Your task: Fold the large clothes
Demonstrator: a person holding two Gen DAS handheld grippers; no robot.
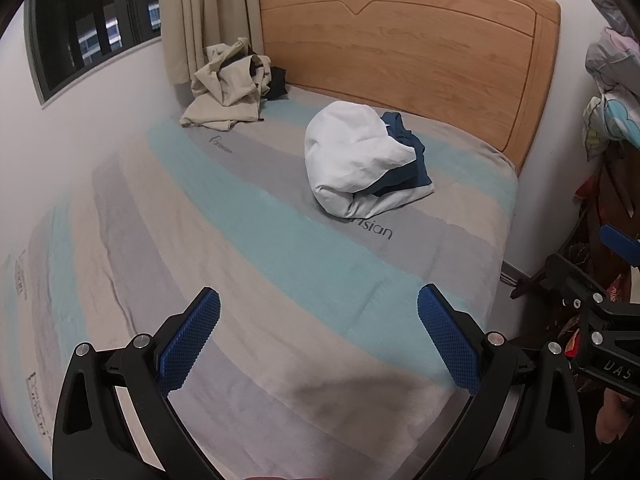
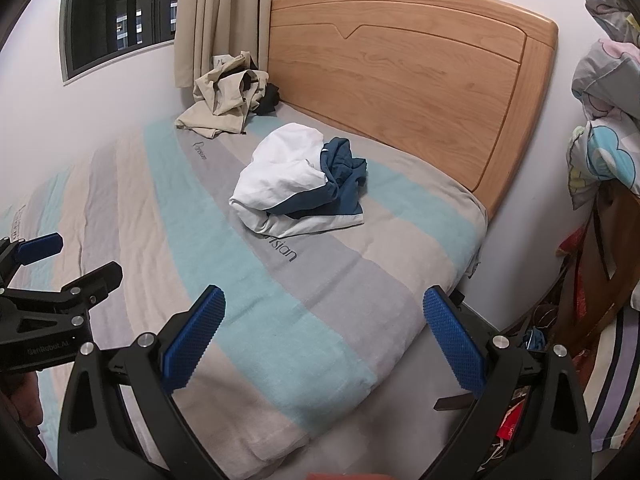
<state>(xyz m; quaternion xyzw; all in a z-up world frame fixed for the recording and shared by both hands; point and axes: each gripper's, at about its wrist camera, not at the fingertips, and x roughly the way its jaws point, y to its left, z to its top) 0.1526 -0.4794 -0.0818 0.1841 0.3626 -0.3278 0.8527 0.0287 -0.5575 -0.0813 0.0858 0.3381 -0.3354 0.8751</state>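
Note:
A crumpled white and dark-blue garment [image 1: 360, 160] [image 2: 296, 188] lies bunched on the striped bed sheet [image 1: 248, 216] [image 2: 224, 232], near the headboard. A beige garment [image 1: 224, 84] [image 2: 224, 92] lies heaped in the far left corner with a dark item behind it. My left gripper [image 1: 319, 336] is open and empty above the near part of the bed. My right gripper [image 2: 324, 336] is open and empty above the bed's right near edge. Each gripper also shows at the edge of the other's view.
A wooden headboard [image 1: 408, 48] [image 2: 400, 64] stands at the far end. A wall with a window [image 1: 92, 28] and a curtain [image 1: 200, 12] runs along the left. Hanging clothes and clutter [image 2: 600, 160] crowd the right side by the bed's edge.

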